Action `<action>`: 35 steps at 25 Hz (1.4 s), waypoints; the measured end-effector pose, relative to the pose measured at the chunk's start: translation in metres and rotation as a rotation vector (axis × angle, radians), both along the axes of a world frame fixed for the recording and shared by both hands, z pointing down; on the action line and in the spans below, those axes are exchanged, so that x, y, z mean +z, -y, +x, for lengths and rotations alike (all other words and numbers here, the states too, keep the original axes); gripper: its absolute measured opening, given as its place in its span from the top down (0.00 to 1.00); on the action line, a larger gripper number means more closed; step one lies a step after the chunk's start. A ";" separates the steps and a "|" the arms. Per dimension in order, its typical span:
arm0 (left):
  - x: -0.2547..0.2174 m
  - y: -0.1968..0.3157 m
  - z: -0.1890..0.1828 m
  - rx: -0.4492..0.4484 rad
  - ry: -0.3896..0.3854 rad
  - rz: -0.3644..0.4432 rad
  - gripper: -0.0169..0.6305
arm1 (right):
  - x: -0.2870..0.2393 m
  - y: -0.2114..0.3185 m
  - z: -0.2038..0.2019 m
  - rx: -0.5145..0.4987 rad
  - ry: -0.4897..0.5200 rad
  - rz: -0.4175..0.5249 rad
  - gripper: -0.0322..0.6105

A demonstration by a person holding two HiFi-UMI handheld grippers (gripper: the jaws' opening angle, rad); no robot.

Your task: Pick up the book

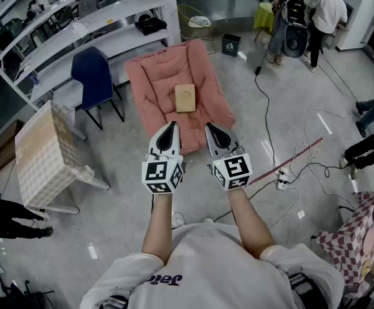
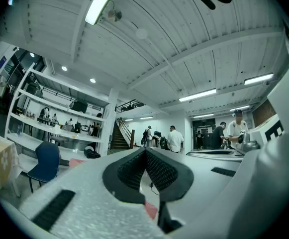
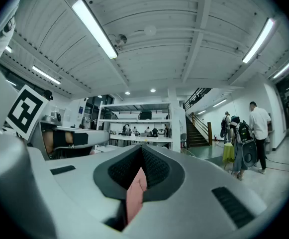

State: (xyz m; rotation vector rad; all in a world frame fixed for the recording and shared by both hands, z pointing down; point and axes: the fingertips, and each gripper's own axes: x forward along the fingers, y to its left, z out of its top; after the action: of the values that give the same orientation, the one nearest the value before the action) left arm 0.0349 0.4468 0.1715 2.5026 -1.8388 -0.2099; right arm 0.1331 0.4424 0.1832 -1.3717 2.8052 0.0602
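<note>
A tan book point(image 1: 185, 98) lies flat in the middle of a pink cushion point(image 1: 154, 85) spread on the floor. My left gripper point(image 1: 170, 129) and right gripper point(image 1: 210, 129) are held side by side at waist height, nearer to me than the book, pointing level. Both are shut with nothing between the jaws. In the left gripper view the gripper point(image 2: 145, 152) has its black pads point(image 2: 159, 171) closed together against the room beyond. The right gripper view shows the same for that gripper point(image 3: 143, 149), with a sliver of the pink cushion point(image 3: 135, 195) visible below the pads.
A blue chair point(image 1: 95, 79) stands left of the cushion by white shelving point(image 1: 77, 28). A checked box point(image 1: 42, 156) sits at the left. Cables point(image 1: 289, 166) run over the floor on the right. People point(image 1: 325, 11) stand at the back right; a basket point(image 1: 196, 21) is behind the cushion.
</note>
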 end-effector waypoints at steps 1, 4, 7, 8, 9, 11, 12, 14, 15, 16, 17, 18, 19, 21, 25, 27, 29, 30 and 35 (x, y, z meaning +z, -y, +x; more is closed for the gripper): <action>0.002 -0.002 0.006 0.000 0.002 0.000 0.95 | 0.001 -0.001 0.006 0.000 0.004 0.001 0.93; 0.011 -0.006 0.023 0.010 0.013 -0.008 0.95 | 0.006 -0.004 0.021 0.002 0.022 -0.003 0.93; 0.021 -0.006 0.031 0.021 0.017 -0.030 0.95 | 0.015 -0.005 0.026 -0.003 0.040 -0.029 0.93; 0.024 -0.005 0.031 0.019 0.015 -0.037 0.95 | 0.018 -0.005 0.024 -0.015 0.044 -0.039 0.93; 0.026 -0.002 0.031 0.017 0.014 -0.044 0.95 | 0.020 -0.006 0.021 -0.031 0.049 -0.048 0.93; 0.028 0.004 0.033 0.018 0.011 -0.051 0.95 | 0.023 -0.005 0.018 -0.054 0.065 -0.061 0.93; 0.030 0.008 0.035 0.022 0.011 -0.052 0.95 | 0.025 -0.003 0.018 -0.057 0.076 -0.065 0.93; 0.033 0.019 0.039 0.032 0.011 -0.056 0.95 | 0.029 0.006 0.018 -0.055 0.087 -0.073 0.93; 0.036 0.026 0.039 0.037 0.011 -0.059 0.95 | 0.031 0.012 0.017 -0.053 0.085 -0.077 0.93; 0.039 0.034 0.037 0.041 0.011 -0.063 0.95 | 0.034 0.020 0.014 -0.051 0.081 -0.081 0.93; 0.042 0.044 0.035 0.045 0.008 -0.067 0.95 | 0.037 0.028 0.011 -0.049 0.078 -0.084 0.93; 0.044 0.054 0.031 0.048 0.005 -0.070 0.95 | 0.039 0.037 0.008 -0.047 0.074 -0.087 0.93; 0.046 0.066 0.027 0.050 0.000 -0.071 0.95 | 0.041 0.047 0.005 -0.044 0.070 -0.088 0.93; 0.046 0.089 0.021 0.048 -0.011 -0.067 0.95 | 0.042 0.070 -0.001 -0.041 0.062 -0.087 0.93; 0.037 0.146 0.000 0.048 -0.020 -0.047 0.95 | 0.034 0.129 -0.021 -0.034 0.065 -0.081 0.93; 0.030 0.181 -0.018 0.045 -0.024 -0.035 0.95 | 0.025 0.162 -0.041 -0.030 0.060 -0.066 0.93; 0.025 0.211 -0.034 0.040 -0.028 -0.022 0.95 | 0.019 0.191 -0.059 -0.030 0.048 -0.048 0.93; 0.024 0.223 -0.038 0.039 -0.027 -0.017 0.95 | 0.019 0.202 -0.065 -0.031 0.044 -0.043 0.93; 0.032 0.273 -0.059 0.063 -0.018 -0.030 0.95 | 0.027 0.256 -0.087 0.001 0.040 -0.057 0.93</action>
State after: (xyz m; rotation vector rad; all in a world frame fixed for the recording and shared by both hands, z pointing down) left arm -0.0236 0.1735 0.2037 2.5260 -1.7403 -0.2011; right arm 0.0460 0.1862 0.2101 -1.3698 2.7940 -0.0466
